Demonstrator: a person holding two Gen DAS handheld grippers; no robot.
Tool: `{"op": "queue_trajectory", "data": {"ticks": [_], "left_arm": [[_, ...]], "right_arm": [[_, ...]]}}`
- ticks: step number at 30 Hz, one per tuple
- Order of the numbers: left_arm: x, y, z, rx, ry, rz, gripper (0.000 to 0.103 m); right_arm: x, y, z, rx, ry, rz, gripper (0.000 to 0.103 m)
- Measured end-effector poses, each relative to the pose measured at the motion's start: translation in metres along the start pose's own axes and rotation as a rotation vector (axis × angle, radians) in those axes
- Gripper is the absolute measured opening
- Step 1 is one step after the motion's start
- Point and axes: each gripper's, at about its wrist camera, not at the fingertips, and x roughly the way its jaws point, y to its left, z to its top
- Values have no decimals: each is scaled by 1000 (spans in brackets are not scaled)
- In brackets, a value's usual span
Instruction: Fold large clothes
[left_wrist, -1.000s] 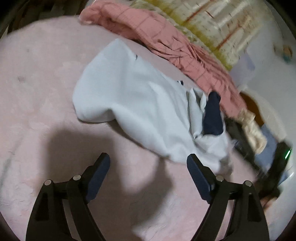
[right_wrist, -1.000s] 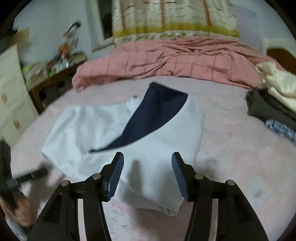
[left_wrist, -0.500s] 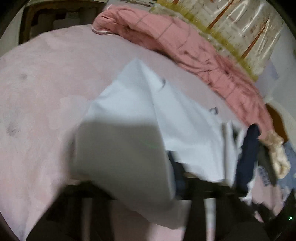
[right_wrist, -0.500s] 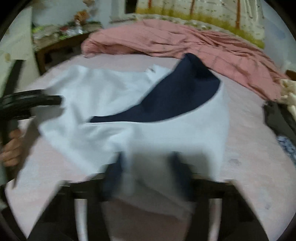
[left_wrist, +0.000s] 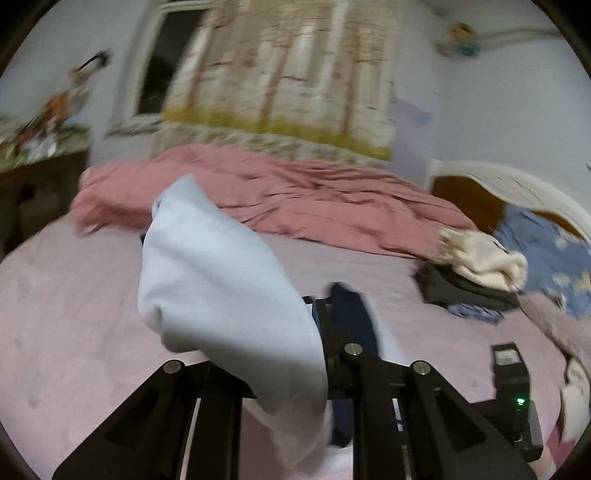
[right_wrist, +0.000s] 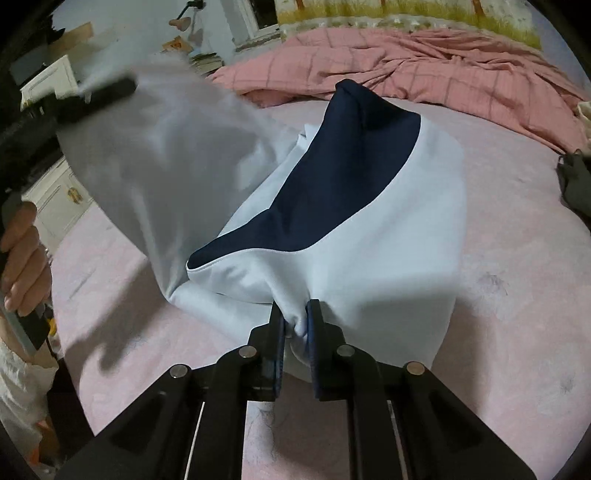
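Observation:
A large pale blue and navy garment (right_wrist: 369, 236) hangs lifted over the pink bed sheet (right_wrist: 517, 314). My right gripper (right_wrist: 295, 325) is shut on its near pale edge, below the navy panel (right_wrist: 332, 177). My left gripper (left_wrist: 314, 332) is shut on another part of the garment (left_wrist: 221, 288), which drapes over its fingers and hides them. The left gripper (right_wrist: 92, 96) also shows at the upper left of the right wrist view, holding the cloth up. The right gripper (left_wrist: 509, 387) shows at the lower right of the left wrist view.
A rumpled pink checked quilt (left_wrist: 314, 203) lies across the far side of the bed. A pile of cream, dark and blue clothes (left_wrist: 480, 273) sits at the right. A white cabinet (right_wrist: 55, 192) stands left of the bed. A curtain (left_wrist: 288, 85) hangs behind.
Both grippers went from open above the flat garment to shut on it. The garment is now lifted off the sheet, and the left gripper has swung up.

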Motion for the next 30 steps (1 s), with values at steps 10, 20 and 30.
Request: {"op": "queue_trajectory", "data": {"ticks": [10,20,30], "left_arm": [[49,-106,-48,244,131,-218,15],[71,-126,-84,240,223,-273,48],[-4,-62,-60,138,88,-100,70]], "right_arm": [[-102,-73,-3,309,-322,-320,62],[-91,-126,-24,459,-281,-333,62],[-124,-67,-7,294,-448,-311,62]]}}
